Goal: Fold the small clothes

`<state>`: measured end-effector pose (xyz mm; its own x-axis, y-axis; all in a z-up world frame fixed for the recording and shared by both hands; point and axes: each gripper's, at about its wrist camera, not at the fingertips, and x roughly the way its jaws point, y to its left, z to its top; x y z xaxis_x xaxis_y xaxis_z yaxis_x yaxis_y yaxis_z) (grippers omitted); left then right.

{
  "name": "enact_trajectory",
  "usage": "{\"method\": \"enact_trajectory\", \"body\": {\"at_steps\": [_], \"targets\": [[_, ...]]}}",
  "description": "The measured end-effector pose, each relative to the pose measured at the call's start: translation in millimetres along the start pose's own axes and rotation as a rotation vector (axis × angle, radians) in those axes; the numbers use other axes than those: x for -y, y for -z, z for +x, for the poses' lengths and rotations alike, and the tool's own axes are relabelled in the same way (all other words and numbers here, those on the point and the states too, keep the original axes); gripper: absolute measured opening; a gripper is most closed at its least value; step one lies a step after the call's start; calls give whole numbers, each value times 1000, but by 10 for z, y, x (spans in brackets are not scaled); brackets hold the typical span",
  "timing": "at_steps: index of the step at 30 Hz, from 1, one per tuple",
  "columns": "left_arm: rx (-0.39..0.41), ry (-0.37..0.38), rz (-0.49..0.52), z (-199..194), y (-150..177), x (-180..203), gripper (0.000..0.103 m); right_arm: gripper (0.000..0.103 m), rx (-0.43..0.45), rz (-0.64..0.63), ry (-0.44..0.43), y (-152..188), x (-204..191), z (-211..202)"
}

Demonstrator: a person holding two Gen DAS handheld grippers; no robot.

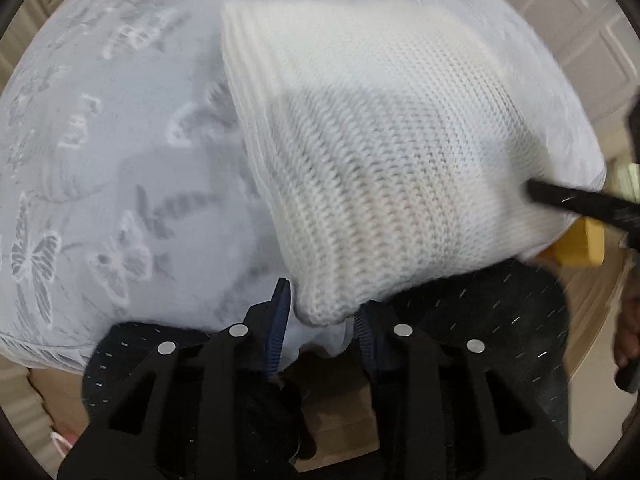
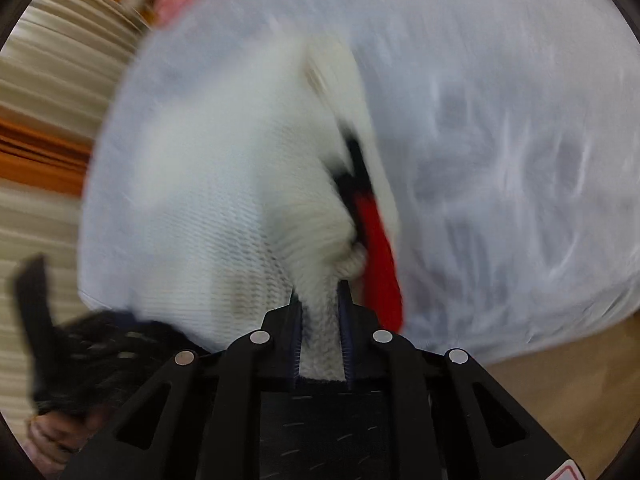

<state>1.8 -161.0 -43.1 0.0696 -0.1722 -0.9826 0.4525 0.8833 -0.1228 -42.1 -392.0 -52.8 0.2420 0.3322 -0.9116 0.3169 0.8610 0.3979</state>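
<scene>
A small white knit garment (image 1: 380, 152) lies on a pale grey bed cover with butterfly prints (image 1: 100, 160). In the left wrist view my left gripper (image 1: 320, 304) stands at its near corner, jaws apart with the knit corner hanging between them. My right gripper (image 1: 536, 192) reaches in at the garment's right edge. In the right wrist view, which is blurred, my right gripper (image 2: 320, 292) is shut on a bunched fold of the white knit (image 2: 240, 184). A red and black patch (image 2: 376, 240) shows on the garment beside the fold.
The bed cover (image 2: 520, 140) fills most of both views. A wooden floor (image 2: 560, 400) lies below the bed edge. A yellow object (image 1: 580, 244) sits beyond the bed at right. A striped cream surface (image 2: 48, 100) stands at left. A cardboard box (image 1: 340, 420) shows below.
</scene>
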Motion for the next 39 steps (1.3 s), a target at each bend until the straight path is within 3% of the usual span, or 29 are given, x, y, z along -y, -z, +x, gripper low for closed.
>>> {"method": "enact_trajectory", "body": {"at_steps": [4, 7, 10, 12, 16, 19, 22, 24, 28, 32, 35, 39], "targets": [[-17, -11, -89, 65, 142, -119, 31, 23, 52, -10, -11, 20, -114, -155], [23, 25, -115, -93, 230, -204, 34, 30, 117, -52, 57, -50, -249, -406], [71, 39, -110, -304, 301, -236, 42, 30, 209, -95, 64, -165, -388, -666], [117, 47, -117, -441, 317, -235, 54, 30, 235, -122, 43, -291, -508, -738], [151, 52, -109, -537, 221, -141, 58, 25, 181, -178, 52, -598, -654, -404], [163, 47, -99, -554, 126, -84, 59, 20, 117, -202, 210, -754, -491, 77], [178, 26, -86, -593, 19, -25, 60, 21, 133, -143, 152, -782, -398, -39], [194, -8, -74, -622, -55, -23, 66, 23, 167, -136, 146, -726, -435, -194], [195, -49, -51, -576, -108, -17, 66, 27, 220, -139, 151, -472, -435, -473], [189, -67, -58, -558, -125, -16, 68, 28, 195, -77, 63, -215, -392, -530], [194, -94, -61, -589, -89, -13, 76, 28, 174, -120, 65, -52, -539, -488], [198, -146, -67, -650, -44, -61, 77, 30, 155, -229, 42, 162, -903, -424]]}}
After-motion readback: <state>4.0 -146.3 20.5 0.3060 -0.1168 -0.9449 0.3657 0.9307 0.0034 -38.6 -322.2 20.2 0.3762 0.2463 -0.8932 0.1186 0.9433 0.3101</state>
